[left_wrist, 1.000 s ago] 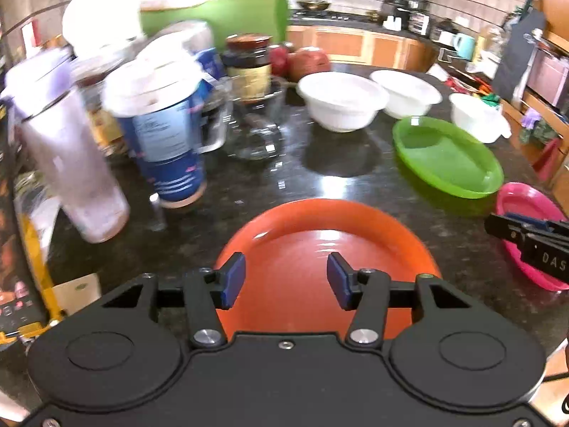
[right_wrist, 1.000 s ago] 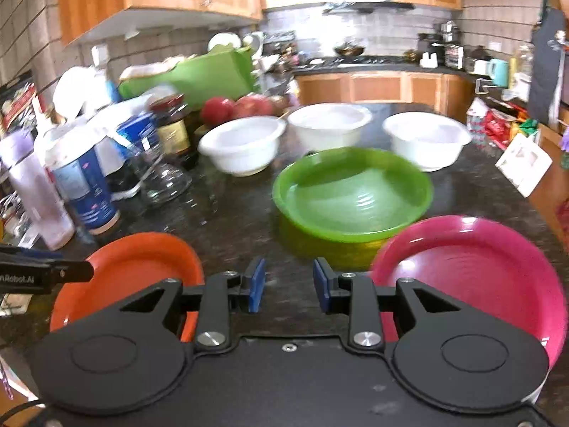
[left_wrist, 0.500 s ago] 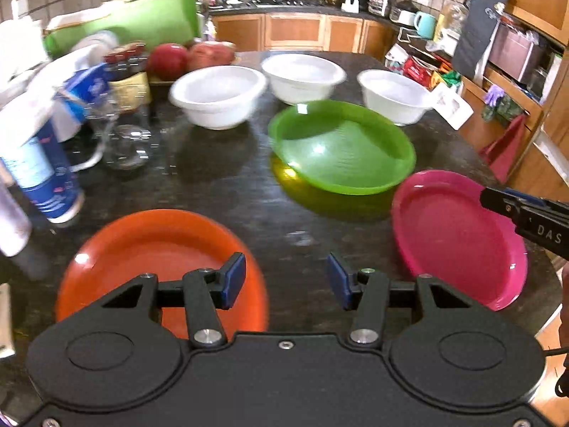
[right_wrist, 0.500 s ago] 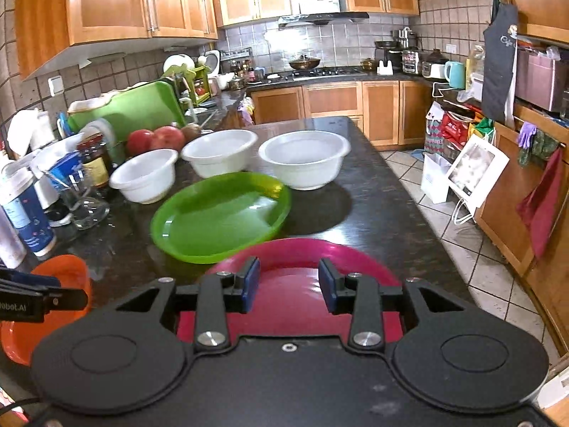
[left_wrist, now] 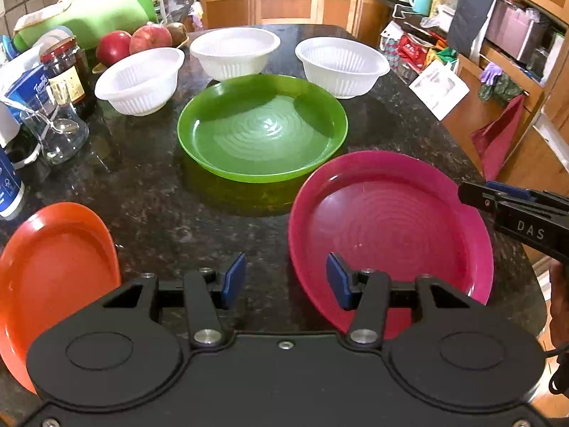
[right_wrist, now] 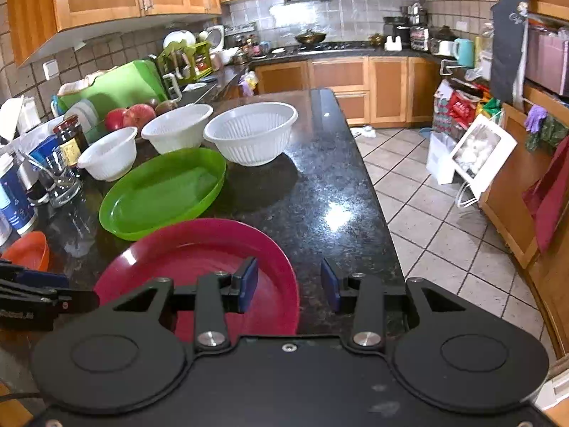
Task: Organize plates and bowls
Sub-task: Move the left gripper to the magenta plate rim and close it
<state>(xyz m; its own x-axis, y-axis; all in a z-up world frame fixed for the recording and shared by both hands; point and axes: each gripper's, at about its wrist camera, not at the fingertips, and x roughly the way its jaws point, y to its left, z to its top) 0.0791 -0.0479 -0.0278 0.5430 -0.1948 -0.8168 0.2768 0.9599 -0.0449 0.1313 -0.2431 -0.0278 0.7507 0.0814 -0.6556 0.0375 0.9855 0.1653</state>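
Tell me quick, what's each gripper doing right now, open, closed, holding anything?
Left gripper: open, holding nothing, above the counter.
Right gripper: open, jaws just widened, straddling the pink plate rim, not gripping it.

plates: 3 – orange plate (left_wrist: 53, 270), green plate (left_wrist: 263, 128), pink plate (left_wrist: 387, 220) | white bowls: 3 (left_wrist: 140, 80) (left_wrist: 234, 53) (left_wrist: 341, 66) | red fruits (left_wrist: 137, 41): 2 | dark jar (left_wrist: 67, 67): 1

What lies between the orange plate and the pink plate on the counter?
Only bare dark counter, as the left wrist view shows: the orange plate and pink plate sit apart.
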